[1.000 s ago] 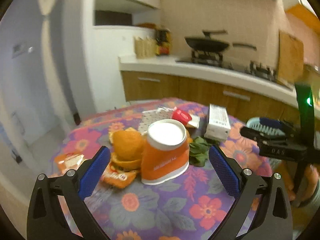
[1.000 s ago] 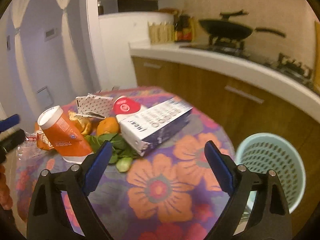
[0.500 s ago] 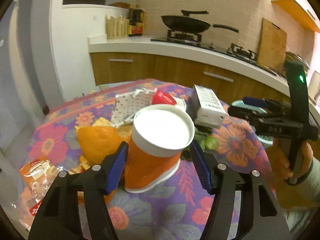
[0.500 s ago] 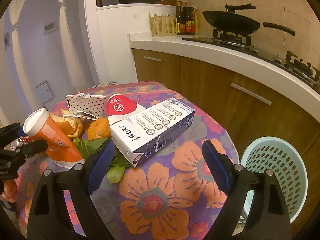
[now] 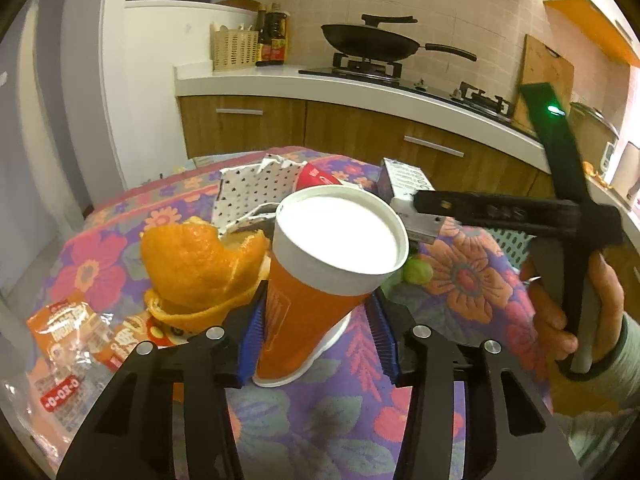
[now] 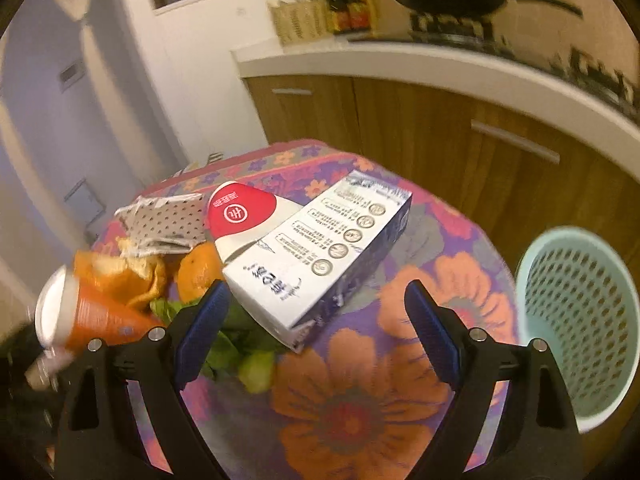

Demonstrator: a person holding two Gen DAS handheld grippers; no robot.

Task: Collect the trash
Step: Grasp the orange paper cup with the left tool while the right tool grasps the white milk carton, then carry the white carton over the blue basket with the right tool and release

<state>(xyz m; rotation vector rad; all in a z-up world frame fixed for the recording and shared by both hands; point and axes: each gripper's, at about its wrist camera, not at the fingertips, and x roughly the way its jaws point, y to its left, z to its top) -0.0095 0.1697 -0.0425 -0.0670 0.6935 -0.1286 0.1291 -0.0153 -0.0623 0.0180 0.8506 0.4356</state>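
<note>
- Trash is all on the flowered tablecloth (image 6: 352, 412); nothing shows inside the blue basket (image 6: 576, 304) beside the table, so collecting has, by my judgement, barely begun.
- Nearest, the left gripper (image 5: 316, 332) brackets the tilted orange cup (image 5: 312, 300): its jaws have just been closing, the left pad at the cup's side, the right pad seemingly a sliver off, so not yet a firm clamp.
- A second ago those fingers stood wide with the cup well ahead; now the cup fills the gap.
- Just beside the cup lie orange peel (image 5: 196, 268) and snack wrappers (image 5: 64, 328).
- The right gripper (image 6: 316, 328), fingers wide apart and empty, has drawn nearer the milk carton (image 6: 320, 256).
- Farther off lie the spotted paper (image 6: 164, 220) and red-topped pack (image 6: 240, 212), untouched.
</note>
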